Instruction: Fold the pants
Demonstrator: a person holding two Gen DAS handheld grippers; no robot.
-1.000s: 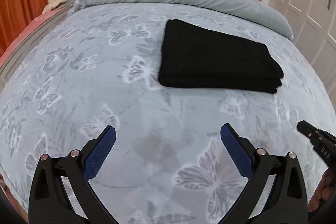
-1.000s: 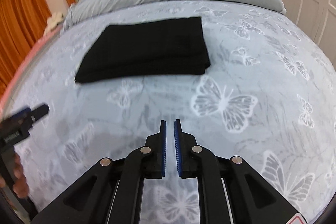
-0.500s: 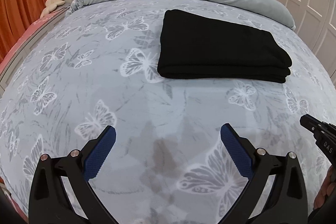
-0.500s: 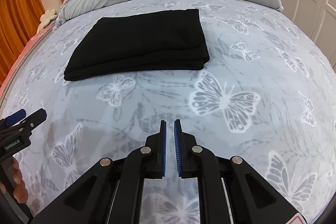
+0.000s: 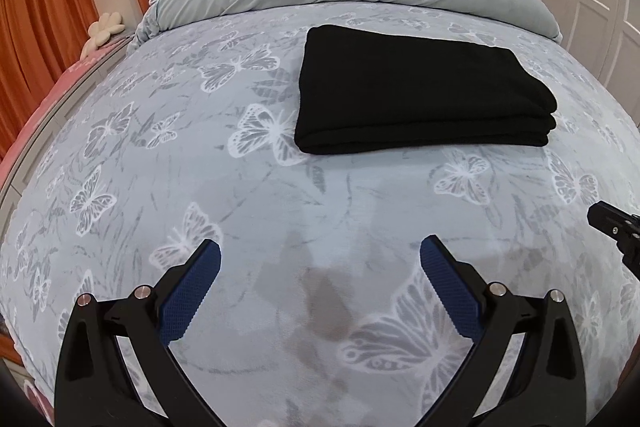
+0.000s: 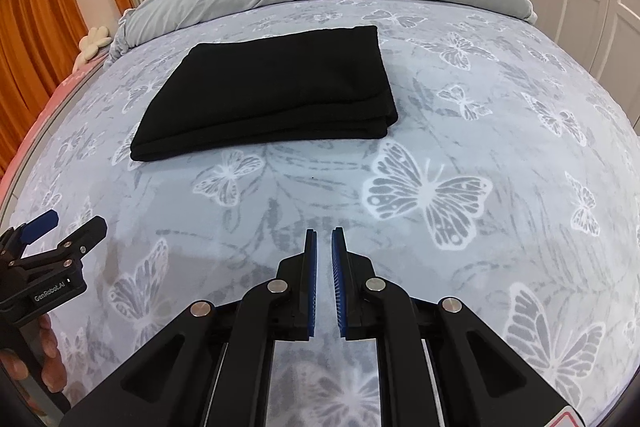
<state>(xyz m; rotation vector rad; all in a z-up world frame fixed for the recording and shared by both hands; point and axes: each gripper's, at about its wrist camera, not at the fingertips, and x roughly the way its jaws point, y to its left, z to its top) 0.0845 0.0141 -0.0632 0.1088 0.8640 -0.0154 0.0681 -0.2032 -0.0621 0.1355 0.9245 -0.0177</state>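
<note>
A pair of black fabric pants [image 5: 420,91], folded into a flat layered rectangle, lies on a pale blue-grey butterfly-print bedspread [image 5: 280,195], at about one o'clock in the left wrist view and eleven o'clock in the right. The stacked edges along its near side suggest the folding is finished, with little left beyond perhaps a tidying press. The left gripper [image 5: 320,259] hovers well short of the bundle, its blue-padded fingers spread wide and empty. The right gripper [image 6: 324,239] is pinched to a narrow slit with nothing between its pads. Only the right view shows the person's hand [image 6: 44,355] at eight o'clock, gripping the left tool; the left view catches just the right tool's tip at three o'clock.
</note>
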